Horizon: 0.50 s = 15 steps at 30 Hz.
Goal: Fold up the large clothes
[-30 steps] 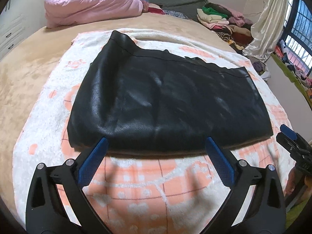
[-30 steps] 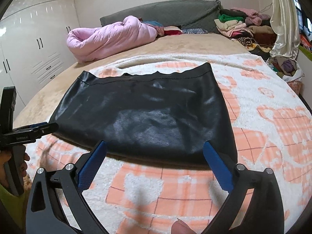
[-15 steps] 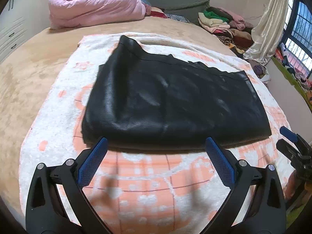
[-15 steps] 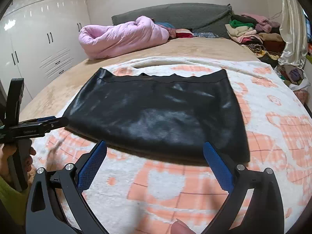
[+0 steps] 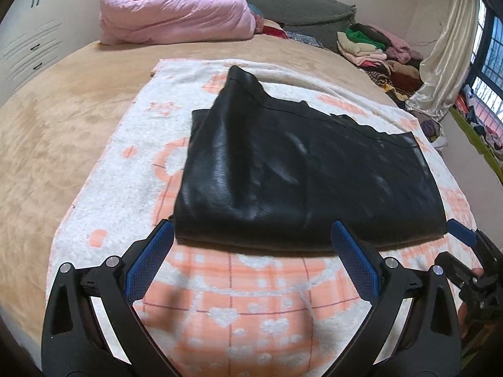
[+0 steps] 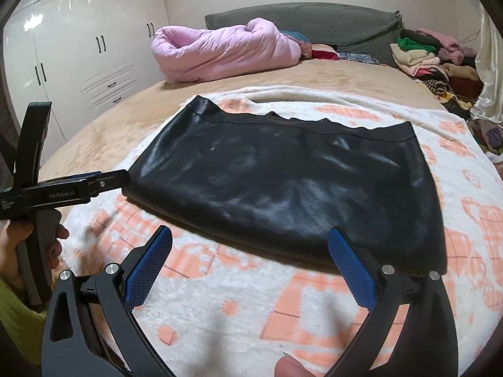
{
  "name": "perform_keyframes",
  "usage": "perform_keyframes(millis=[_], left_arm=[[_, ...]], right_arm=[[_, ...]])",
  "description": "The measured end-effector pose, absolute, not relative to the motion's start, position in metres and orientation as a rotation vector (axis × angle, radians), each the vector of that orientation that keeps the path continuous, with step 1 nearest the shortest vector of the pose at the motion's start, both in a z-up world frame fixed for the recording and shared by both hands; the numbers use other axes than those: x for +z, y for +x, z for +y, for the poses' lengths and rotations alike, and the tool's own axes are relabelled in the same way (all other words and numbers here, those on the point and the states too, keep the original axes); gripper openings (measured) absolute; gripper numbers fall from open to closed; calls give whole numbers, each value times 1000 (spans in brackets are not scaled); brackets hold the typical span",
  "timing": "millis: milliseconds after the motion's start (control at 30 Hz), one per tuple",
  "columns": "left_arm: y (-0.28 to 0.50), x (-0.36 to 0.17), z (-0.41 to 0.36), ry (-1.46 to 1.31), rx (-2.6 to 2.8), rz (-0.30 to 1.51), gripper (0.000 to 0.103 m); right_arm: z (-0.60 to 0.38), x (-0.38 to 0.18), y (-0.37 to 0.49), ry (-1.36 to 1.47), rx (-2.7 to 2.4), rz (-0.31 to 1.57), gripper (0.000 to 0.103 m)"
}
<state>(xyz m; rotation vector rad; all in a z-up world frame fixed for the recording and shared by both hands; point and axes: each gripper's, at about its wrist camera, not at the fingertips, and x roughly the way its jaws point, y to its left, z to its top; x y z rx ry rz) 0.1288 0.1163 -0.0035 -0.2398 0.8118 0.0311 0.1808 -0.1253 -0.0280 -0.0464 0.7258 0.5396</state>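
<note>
A black leather-look garment (image 5: 301,176) lies folded flat on a white and orange blanket (image 5: 251,308) on the bed. It also shows in the right wrist view (image 6: 292,188). My left gripper (image 5: 251,235) is open and empty, just in front of the garment's near left corner. My right gripper (image 6: 250,238) is open and empty, in front of the garment's near right edge. The left gripper shows in the right wrist view (image 6: 103,183), beside the garment's left corner. The right gripper shows at the far right of the left wrist view (image 5: 465,238).
A rolled pink duvet (image 6: 226,50) lies at the head of the bed by a grey headboard (image 6: 314,22). A pile of clothes (image 6: 430,59) is at the back right. White wardrobes (image 6: 78,47) stand on the left. A curtain and window (image 5: 452,47) are on the right.
Both grippers have drawn back and to the left of the garment; it sits farther right in the left wrist view. Both stay open and empty. The garment has not moved.
</note>
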Motion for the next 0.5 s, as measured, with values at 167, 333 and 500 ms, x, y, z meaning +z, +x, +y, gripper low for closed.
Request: perform_keyframes(millis=[167, 333, 500], left_arm=[[140, -8, 129, -275, 45, 823, 94], [166, -12, 143, -317, 39, 845, 94], [199, -17, 155, -321, 54, 887, 94]], right_arm=[[-112, -29, 190, -49, 543, 738, 84], [-98, -37, 212, -32, 538, 795, 36], [-87, -56, 238, 0, 524, 901, 25]])
